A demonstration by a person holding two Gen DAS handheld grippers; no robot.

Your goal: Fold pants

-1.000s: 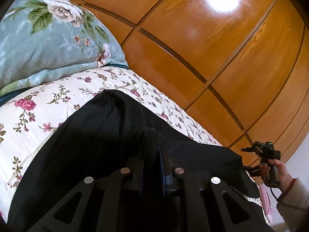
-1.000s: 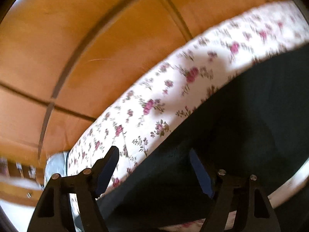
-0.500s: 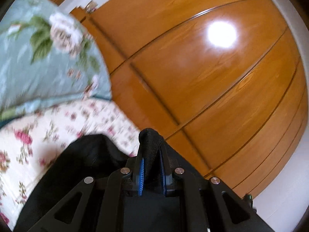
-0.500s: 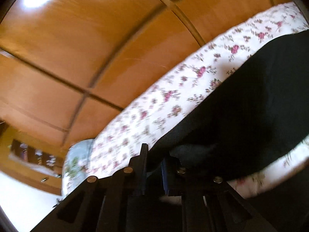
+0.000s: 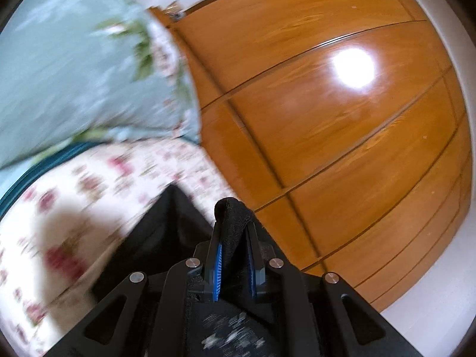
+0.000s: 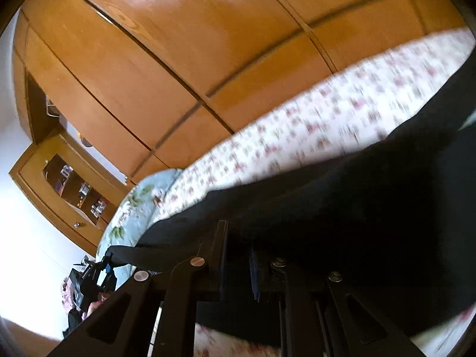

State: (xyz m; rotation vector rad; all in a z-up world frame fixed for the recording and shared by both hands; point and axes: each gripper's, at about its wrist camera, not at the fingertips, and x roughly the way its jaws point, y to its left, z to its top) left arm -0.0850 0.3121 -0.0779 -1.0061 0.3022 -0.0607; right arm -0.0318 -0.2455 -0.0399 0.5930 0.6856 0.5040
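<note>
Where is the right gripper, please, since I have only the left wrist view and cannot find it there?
Observer: The right gripper is closed on an edge of the black pants, with the floral sheet beyond it.
Operator: Thank you. Does the cloth run across to my side?
Observer: Yes. In the right wrist view the pants stretch out to the left gripper, which pinches their far corner.
Operator: Is there anything behind that gripper?
Observer: A wooden cabinet stands beyond it, with open shelves of small items.
</note>
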